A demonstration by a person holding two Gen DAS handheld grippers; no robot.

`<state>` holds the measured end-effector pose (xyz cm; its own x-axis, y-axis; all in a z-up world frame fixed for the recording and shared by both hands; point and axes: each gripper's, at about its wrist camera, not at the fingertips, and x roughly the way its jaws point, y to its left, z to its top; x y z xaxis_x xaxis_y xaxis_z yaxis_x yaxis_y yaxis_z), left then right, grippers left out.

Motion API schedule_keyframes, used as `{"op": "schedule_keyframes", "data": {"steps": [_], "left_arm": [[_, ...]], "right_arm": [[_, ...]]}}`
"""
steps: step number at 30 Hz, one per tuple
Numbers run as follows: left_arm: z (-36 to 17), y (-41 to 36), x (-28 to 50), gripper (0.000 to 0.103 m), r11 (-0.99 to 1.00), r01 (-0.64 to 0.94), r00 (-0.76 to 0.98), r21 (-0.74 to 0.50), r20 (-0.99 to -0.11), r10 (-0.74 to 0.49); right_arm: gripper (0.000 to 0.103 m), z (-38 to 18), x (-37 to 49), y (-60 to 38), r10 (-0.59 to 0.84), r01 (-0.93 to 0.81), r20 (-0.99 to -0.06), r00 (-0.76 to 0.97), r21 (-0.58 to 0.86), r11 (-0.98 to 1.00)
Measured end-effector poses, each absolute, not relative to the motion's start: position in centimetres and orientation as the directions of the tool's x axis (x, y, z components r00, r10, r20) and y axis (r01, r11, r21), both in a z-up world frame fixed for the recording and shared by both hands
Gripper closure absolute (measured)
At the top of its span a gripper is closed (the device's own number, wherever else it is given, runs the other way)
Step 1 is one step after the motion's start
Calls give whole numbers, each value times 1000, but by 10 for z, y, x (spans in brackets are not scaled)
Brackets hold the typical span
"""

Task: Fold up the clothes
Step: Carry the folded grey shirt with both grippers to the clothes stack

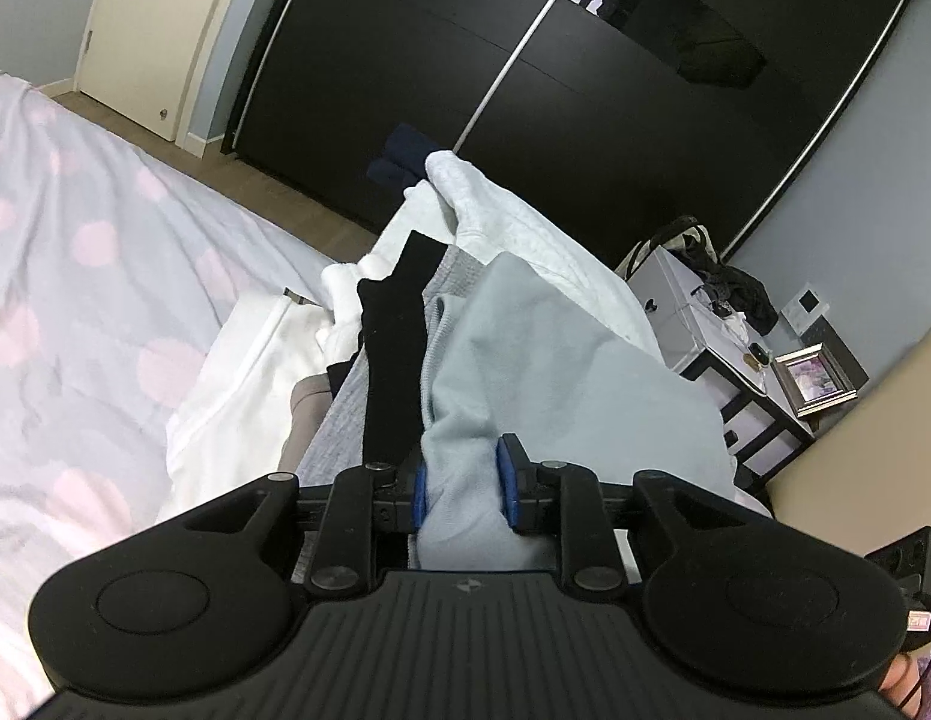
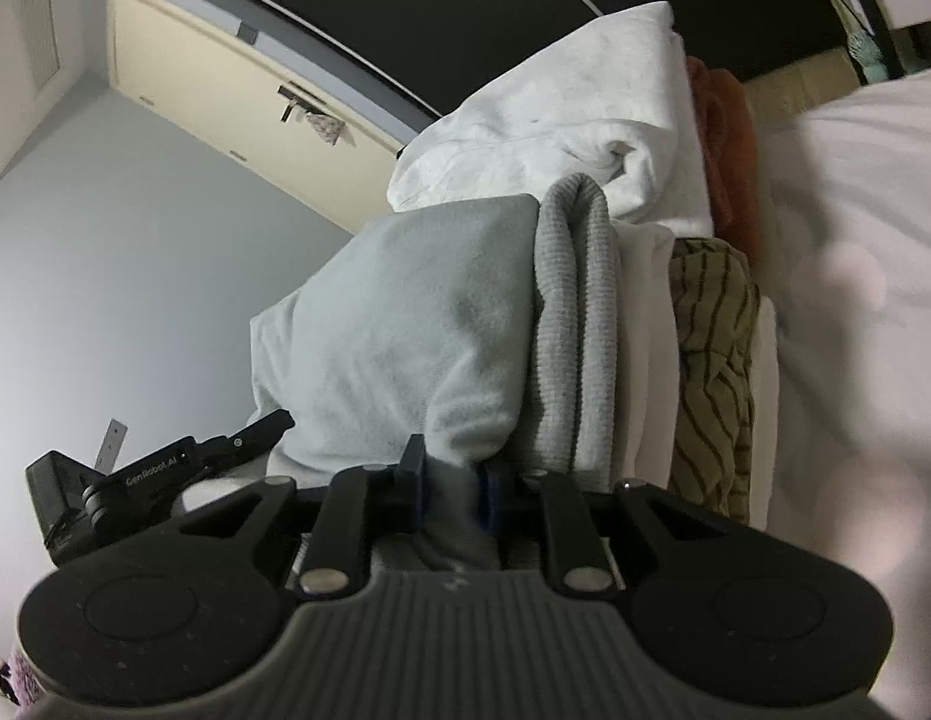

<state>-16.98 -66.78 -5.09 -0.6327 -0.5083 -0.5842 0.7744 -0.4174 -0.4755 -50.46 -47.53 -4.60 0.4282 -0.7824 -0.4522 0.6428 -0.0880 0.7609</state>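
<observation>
Blue garment is sitting on the clothes pile on the bed, and you're pinching it with both the left gripper and right gripper, so be keeping both edges level and taut.

Black wardrobe, cream door, nightstand — framed photo on it.

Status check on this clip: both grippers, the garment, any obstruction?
Left gripper shut on pale blue garment. Right gripper shut on it too. Garment sits atop clothes pile on bed. No obstruction seen.
</observation>
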Motion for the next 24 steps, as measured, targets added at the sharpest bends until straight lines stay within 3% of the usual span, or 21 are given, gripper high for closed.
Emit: {"op": "schedule_keyframes", "data": {"steps": [6,9,14,18,20,22,24], "left_arm": [[-43,-663,-175,80,-412,794,-607,-446,-595,-526],[-36,-657,-181,75,-402,822,-568,-403,-610,-552],[-14,-633,-185,74,-397,862,-505,-315,-610,-611],[10,-608,-182,59,-383,883,-468,-272,-567,-678],[22,-595,-183,58,-383,891,-453,-243,-547,-704],[34,-581,-187,55,-390,896,-442,-214,-533,-722],[45,-566,-193,51,-401,894,-444,-199,-514,-734]], "right_arm": [[81,-38,-502,-472,-767,676,-480,425,732,-83],[75,-28,-499,-472,-765,715,-499,407,696,-73],[58,-6,-503,-462,-804,766,-484,346,640,-56],[54,12,-508,-453,-837,802,-462,294,596,-47],[44,21,-511,-449,-852,819,-449,269,572,-43],[43,30,-513,-444,-867,835,-435,243,548,-40],[34,42,-511,-438,-884,864,-415,216,503,-25]]}}
